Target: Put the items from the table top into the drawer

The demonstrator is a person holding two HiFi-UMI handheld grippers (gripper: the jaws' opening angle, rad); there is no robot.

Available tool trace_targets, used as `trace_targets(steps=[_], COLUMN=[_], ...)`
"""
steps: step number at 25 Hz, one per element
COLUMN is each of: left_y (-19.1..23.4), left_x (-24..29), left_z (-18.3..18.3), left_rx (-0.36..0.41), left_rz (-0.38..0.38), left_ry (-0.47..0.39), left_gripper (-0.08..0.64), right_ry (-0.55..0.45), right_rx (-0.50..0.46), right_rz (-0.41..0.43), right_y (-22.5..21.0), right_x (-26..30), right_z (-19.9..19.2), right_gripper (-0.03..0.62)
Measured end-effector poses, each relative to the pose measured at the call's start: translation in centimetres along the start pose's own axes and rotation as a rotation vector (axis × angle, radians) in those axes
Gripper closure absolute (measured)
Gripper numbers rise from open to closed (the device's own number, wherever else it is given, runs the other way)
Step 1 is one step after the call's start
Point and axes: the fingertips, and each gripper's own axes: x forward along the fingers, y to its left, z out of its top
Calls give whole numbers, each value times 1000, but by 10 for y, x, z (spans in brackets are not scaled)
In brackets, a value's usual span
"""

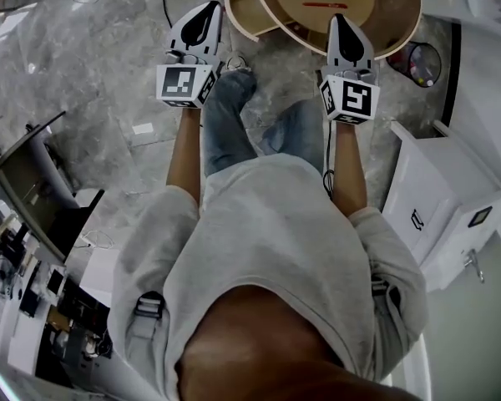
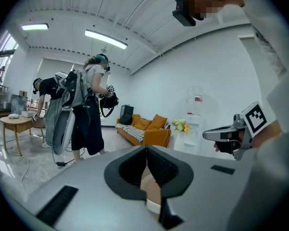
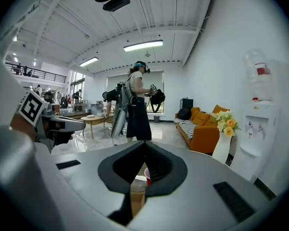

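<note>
The left gripper (image 2: 146, 153) was clenched, its dark jaws meeting edge to edge with nothing between them; only a sliver of pale wood showed through the gap beneath. The right gripper (image 3: 144, 150) was likewise closed and empty, and through its lower gap a red cup (image 3: 147, 176) could be glimpsed standing on wood.

From the head view, both grippers were held out in front of the person at about the same level, side by side and well apart. Each pointed forward toward a round wooden table (image 1: 392, 11), with bare forearms (image 1: 184, 153) stretched behind the marker cubes. The right gripper's tip overlapped the table's near rim, while the left gripper's tip lay just beside a curved wooden section (image 1: 242, 15) jutting from the table's left. Whether that was the drawer could not be told.

The cup sat at the far part of the table top, and a slim red item (image 1: 324, 5) lay nearer the middle, with neither gripper touching them.

The floor (image 1: 92, 57) was grey marbled stone. A white cabinet (image 1: 438, 190) stood to the right and a dark round bin (image 1: 417, 61) sat beside the table.

The gripper views showed a bright white room with an orange sofa (image 3: 202, 129), yellow flowers (image 3: 224, 121), a water dispenser (image 3: 257, 109) and another person (image 2: 89, 105) wearing headgear.
</note>
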Motion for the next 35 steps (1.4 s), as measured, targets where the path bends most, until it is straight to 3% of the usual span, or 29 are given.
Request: trace_targets(steps=[11, 14, 17, 22, 29, 32, 35], left_y=[38, 61, 78, 80, 43, 18, -15], left_x=[48, 60, 62, 66, 75, 85, 102], left_z=[-137, -164, -186, -212, -197, -189, -180], left_rx=[84, 49, 11, 24, 135, 266, 475], left_rz=[-19, -37, -20, 5, -73, -125, -191], left_ry=[-97, -147, -199, -250, -272, -258, -231], left_gripper=[543, 543, 543, 543, 543, 543, 543], right_ry=[-131, -177, -213, -277, -327, -342, -341], right_rx=[-8, 2, -60, -48, -33, -48, -45], right_rz=[74, 78, 77, 80, 58, 47, 36], right_y=[23, 21, 22, 13, -4, -13, -21], right_x=[47, 60, 66, 67, 47, 34, 22], right_z=[-121, -140, -158, -178, -186, -186, -192], right_gripper=[568, 568, 568, 568, 568, 568, 568])
